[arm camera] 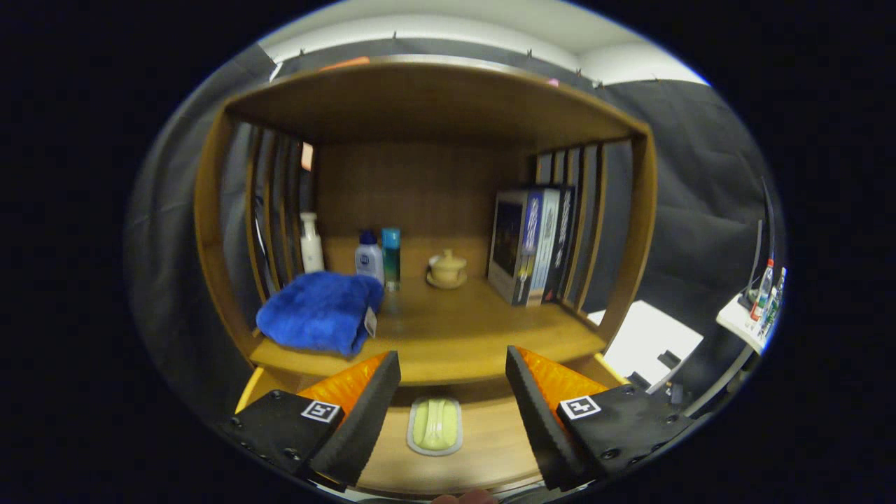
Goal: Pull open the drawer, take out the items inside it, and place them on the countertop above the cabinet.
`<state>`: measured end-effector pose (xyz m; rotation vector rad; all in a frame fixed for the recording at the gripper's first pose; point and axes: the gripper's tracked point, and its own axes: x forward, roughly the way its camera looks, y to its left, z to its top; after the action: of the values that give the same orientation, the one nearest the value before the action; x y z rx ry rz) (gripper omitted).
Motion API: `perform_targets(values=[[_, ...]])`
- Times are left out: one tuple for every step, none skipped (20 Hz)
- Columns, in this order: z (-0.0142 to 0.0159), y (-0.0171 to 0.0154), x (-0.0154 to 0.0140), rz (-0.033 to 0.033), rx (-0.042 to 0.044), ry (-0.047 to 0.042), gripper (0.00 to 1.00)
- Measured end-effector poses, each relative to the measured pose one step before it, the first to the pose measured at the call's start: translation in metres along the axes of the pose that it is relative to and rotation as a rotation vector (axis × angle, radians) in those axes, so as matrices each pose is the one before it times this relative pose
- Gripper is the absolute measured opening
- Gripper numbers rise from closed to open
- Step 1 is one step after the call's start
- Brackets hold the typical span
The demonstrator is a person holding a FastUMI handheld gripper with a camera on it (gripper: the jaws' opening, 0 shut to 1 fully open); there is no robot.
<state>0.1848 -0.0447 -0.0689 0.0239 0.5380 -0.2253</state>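
My gripper (pixel 453 357) stands open, its two fingers spread wide with nothing between them. Below and between the fingers lies a pale green bar in a light grey dish (pixel 435 425), resting on the wooden floor of the pulled-out drawer (pixel 497 448). Just beyond the fingertips runs the front edge of the wooden countertop (pixel 476 329) of the cabinet. A folded blue towel (pixel 320 311) lies on the countertop, ahead of the left finger.
At the back of the countertop stand a white bottle (pixel 311 243), a small blue-capped bottle (pixel 368 257), a teal can (pixel 391 257) and a lidded tea cup (pixel 447 269). Upright books (pixel 533 243) fill the right side. A white side table (pixel 742 318) with bottles stands far right.
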Motion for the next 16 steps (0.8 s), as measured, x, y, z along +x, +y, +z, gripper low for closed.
perform_targets(values=[[-0.01575,0.00165,0.01084,-0.00661,0.02008,0.06274,0.98],[-0.01347,-0.00159,0.00985,-0.00943,0.01488,0.06246,0.98],[-0.01388,-0.00115,0.00871,-0.00593,0.00667,0.06686,0.98],[-0.01199,-0.00052,0.00761,-0.00759,0.00216,0.06166,0.98],[-0.01119,0.00283,0.00735,0.01417,-0.00513,0.05513,0.98],[-0.0081,0.00436,0.00838,0.0209,-0.00357,0.04407,0.98],[-0.00506,0.00324,0.00616,0.01373,-0.00699,0.04055,0.98],[-0.00539,0.00113,0.00733,0.00649,-0.00544,0.04056,0.98],[-0.00631,0.00109,0.0075,0.00661,-0.00164,0.03843,0.98],[-0.00558,0.00084,0.00849,0.00349,0.00568,0.03084,0.98],[-0.00338,-0.00001,0.00544,0.00041,0.00618,0.03232,0.98],[-0.00446,0.00238,0.00695,0.01139,0.00235,0.03294,0.98],[-0.0047,0.0042,0.00407,0.01964,-0.00079,0.03294,0.98],[-0.00529,0.00029,0.00112,0.00788,-0.00499,0.03339,0.98],[-0.00046,-0.00334,0.00602,-0.01323,0.00328,0.01579,0.97],[0.00135,-0.00431,-0.00294,-0.01469,0.0085,0.0043,0.97]])
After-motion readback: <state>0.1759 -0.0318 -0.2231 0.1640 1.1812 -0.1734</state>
